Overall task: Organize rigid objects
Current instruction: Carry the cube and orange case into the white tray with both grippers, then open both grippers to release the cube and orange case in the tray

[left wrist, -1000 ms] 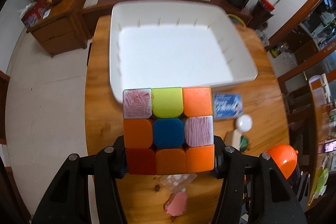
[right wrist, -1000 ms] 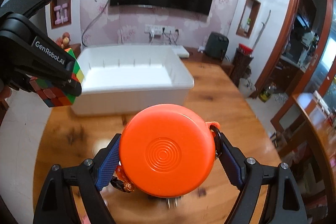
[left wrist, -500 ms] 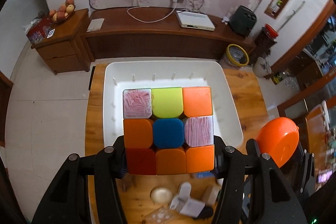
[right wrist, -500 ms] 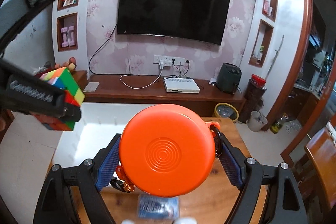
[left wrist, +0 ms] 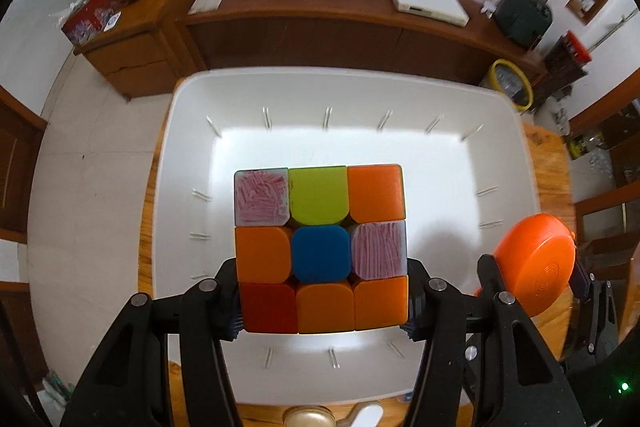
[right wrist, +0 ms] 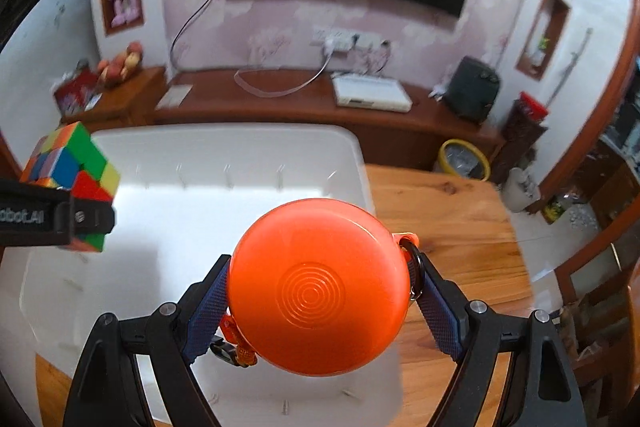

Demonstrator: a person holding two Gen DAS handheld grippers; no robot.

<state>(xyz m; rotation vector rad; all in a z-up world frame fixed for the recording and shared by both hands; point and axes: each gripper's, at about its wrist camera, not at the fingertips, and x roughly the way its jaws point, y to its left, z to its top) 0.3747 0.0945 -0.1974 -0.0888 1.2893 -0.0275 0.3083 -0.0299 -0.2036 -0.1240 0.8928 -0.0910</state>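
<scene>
White plastic bin (left wrist: 500, 163) lies below both tongs: the left tongs (left wrist: 322, 301) clamp a Rubik's cube (left wrist: 320, 247), the right tongs (right wrist: 320, 303) an orange round case (right wrist: 318, 291), seemingly poised for dropping in.

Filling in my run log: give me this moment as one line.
left tongs: shut on multicoloured puzzle cube | right tongs: shut on round orange plastic case | both above white plastic bin | nothing released
</scene>
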